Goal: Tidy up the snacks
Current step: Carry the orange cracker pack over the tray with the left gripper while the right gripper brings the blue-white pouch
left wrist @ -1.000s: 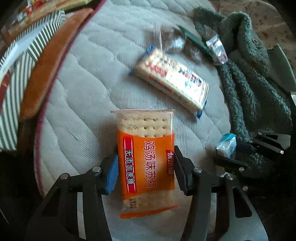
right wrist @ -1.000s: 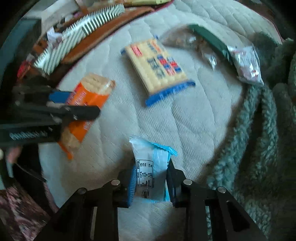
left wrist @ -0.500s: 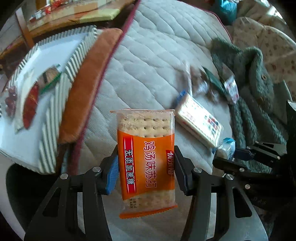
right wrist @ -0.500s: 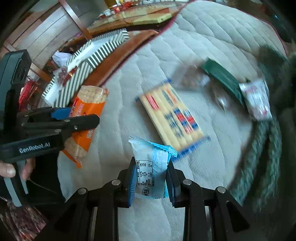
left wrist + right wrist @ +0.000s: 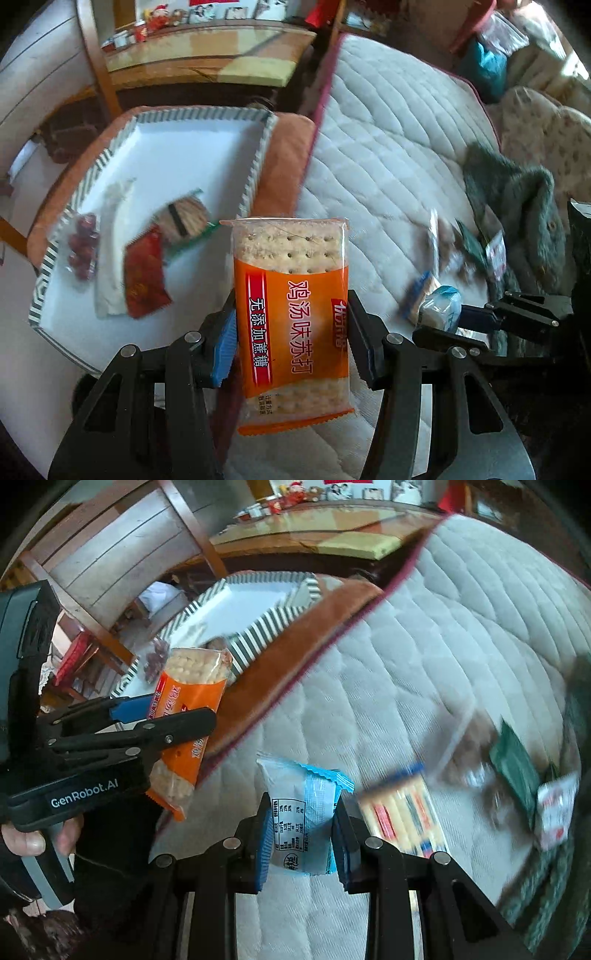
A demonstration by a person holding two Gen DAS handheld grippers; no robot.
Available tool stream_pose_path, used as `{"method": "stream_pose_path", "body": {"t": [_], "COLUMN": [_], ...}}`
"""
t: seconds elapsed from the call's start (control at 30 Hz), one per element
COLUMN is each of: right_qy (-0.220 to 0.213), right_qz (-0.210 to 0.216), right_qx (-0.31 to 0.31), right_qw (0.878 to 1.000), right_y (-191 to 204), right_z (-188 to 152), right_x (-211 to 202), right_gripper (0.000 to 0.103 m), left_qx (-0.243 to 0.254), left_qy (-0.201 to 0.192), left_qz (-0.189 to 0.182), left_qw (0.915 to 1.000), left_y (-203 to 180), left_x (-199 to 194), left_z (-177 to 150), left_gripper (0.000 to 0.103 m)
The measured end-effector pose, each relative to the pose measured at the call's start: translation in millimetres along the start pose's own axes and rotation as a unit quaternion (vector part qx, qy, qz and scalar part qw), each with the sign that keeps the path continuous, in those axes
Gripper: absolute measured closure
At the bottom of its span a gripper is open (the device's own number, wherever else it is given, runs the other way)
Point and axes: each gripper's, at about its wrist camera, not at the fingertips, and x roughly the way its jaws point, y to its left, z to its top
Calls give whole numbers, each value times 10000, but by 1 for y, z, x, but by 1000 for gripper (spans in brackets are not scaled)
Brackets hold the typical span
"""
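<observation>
Two black two-finger tools were in view: the left tool point(image 5: 291, 339) and the right tool point(image 5: 301, 834). There was one orange cracker packet with red and white lettering point(image 5: 291, 317) and one small blue-and-white snack pouch point(image 5: 303, 823). One striped-rim white tray point(image 5: 155, 170) held one clear bag of red dates point(image 5: 83, 245), one red foil packet point(image 5: 144, 273) and one green-edged packet of tan snacks point(image 5: 184, 218). On the quilted bed point(image 5: 424, 664) lay one long yellow cracker pack with blue ends point(image 5: 402, 812), one dark green packet point(image 5: 515, 768) and one white-and-red packet point(image 5: 556, 812).
</observation>
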Motion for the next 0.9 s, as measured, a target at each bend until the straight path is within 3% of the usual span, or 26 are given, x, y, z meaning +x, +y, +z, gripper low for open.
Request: {"method": "stream_pose_path", "body": {"t": [0.43,0.9], "right_qy": [-86,19], "right_qz": [263,466], "right_qx": [-564,-874], "right_qw": [9980,9951], "right_y": [46,79], "right_z": [73,115], "right_x": [20,47], "right_gripper": [75,75], "left_qx": [-558,-885], "left_qy": [-305,-282], "left_qz": [432,774], "left_qw": [9970,9927], "left_y": [70,120], "left_x": [-12,2], "left_z": [33,42], "left_gripper": [51,51]}}
